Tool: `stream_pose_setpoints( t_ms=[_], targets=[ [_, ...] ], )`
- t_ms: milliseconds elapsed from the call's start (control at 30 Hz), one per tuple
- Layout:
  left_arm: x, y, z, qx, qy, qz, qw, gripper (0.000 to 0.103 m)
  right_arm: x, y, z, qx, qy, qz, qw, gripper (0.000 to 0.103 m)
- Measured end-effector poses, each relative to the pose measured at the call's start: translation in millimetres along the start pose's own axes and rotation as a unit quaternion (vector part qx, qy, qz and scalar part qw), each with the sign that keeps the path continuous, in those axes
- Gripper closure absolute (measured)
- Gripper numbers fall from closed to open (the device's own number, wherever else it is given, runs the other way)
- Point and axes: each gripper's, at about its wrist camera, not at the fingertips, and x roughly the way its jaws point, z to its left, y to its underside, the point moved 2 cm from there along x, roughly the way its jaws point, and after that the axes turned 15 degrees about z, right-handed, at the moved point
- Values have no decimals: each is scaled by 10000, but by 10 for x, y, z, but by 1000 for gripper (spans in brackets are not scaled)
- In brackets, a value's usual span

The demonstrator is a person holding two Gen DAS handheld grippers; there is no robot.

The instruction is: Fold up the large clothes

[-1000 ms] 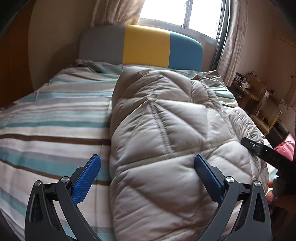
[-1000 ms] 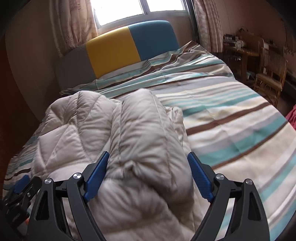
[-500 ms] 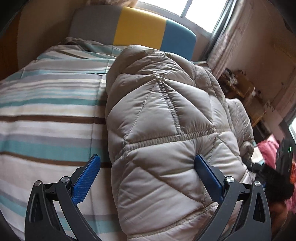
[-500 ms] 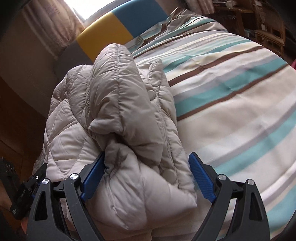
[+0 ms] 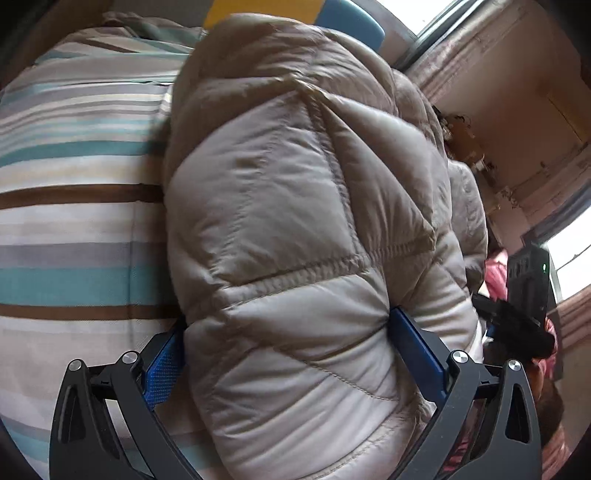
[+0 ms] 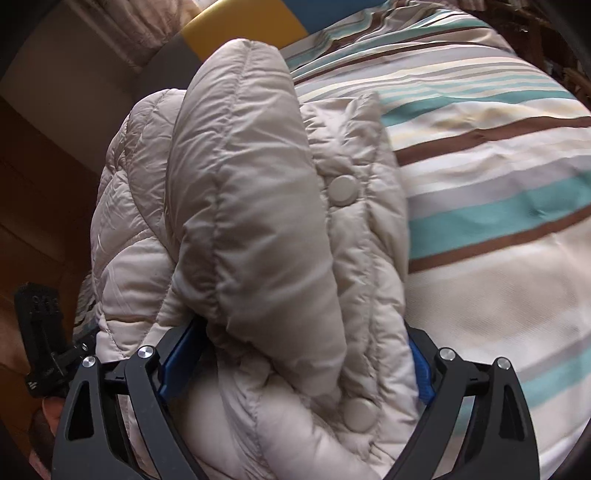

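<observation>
A puffy beige quilted jacket (image 5: 295, 221) lies bunched lengthwise on the striped bed (image 5: 74, 229). My left gripper (image 5: 284, 325) points down over its near end with the jaws wide. The padded bulk fills the gap and brushes both blue pads (image 5: 417, 347). In the right wrist view the jacket (image 6: 251, 203) shows a folded sleeve on top and round snap buttons (image 6: 343, 188). My right gripper (image 6: 303, 328) straddles that end the same way, open, with fabric bulging between its fingers.
The striped bedding (image 6: 498, 221) spreads wide to the right of the jacket. A yellow, blue and grey headboard (image 6: 240, 26) stands at the far end. The other gripper's black body (image 5: 524, 295) and a hand (image 6: 48, 417) are close beside the jacket. Wooden furniture stands beyond the bed.
Both grippers tipped downward and sank onto the jacket, so its near end now fills the gap between each pair of fingers. Neither pair of jaws has visibly changed width.
</observation>
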Motion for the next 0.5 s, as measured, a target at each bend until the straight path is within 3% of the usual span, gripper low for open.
stream_pose_setpoints(
  t_ms=[133, 367, 500],
  targets=[
    [16, 45, -115, 275, -223, 2, 9994, 5, -6, -6, 4, -115, -206, -38, 9997, 29],
    [-154, 153, -394, 719, -695, -378, 9943, 36, -187, 195, -79, -232, -506, -509, 9972, 50],
    [-316, 210, -534, 921, -823, -787, 9892, 50, -312, 328, -33, -299, -547, -779, 9950, 52]
  ],
)
